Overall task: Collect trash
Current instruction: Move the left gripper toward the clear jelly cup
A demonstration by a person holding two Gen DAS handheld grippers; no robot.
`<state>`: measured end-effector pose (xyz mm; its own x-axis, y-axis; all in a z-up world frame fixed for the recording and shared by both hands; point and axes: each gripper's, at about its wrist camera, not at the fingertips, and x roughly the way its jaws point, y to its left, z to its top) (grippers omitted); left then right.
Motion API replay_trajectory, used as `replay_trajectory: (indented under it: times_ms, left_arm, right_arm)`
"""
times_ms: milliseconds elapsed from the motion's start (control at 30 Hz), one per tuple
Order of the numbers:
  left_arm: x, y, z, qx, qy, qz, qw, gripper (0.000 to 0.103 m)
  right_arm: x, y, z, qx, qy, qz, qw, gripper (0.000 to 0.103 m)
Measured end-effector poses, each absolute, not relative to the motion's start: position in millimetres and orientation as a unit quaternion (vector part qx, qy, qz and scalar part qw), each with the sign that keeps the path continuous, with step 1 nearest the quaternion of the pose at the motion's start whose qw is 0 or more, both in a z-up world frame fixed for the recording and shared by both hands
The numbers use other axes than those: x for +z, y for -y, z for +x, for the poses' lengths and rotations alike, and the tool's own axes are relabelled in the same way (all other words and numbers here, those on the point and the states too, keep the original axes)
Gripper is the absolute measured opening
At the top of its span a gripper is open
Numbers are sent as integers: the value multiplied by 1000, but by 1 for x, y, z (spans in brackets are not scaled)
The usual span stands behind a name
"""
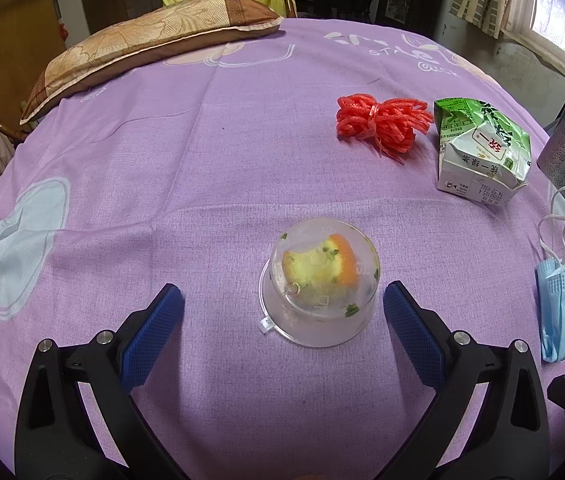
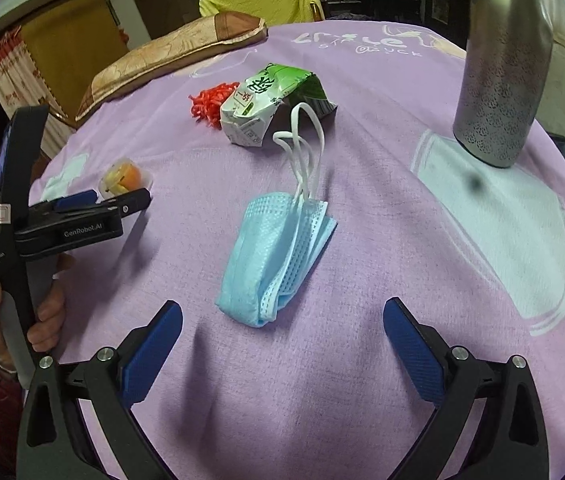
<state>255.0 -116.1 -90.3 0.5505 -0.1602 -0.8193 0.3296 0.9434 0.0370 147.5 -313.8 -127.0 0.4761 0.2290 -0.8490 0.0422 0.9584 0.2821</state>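
Purple cloth (image 1: pixel 210 152) around cup (image 1: pixel 318 284), seemingly uncluttered.

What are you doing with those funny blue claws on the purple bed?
A person is collecting trash with two handheld grippers. The left gripper is open around a clear plastic cup holding a bitten apple. The right gripper is open just short of a folded blue face mask. A crumpled green tea carton and red string bundle wait farther back.

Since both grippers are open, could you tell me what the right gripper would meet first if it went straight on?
Most likely the blue face mask, lying just ahead between the open fingers of the right gripper; depth is uncertain.
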Motion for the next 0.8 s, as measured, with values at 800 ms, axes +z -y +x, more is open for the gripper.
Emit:
replay_trajectory:
  times_ms: [800]
  left_arm:
    - [-84,112,258,-156,-452,65,876,84]
  right_arm:
    - [-126,353,127,69,-459,276,842,98]
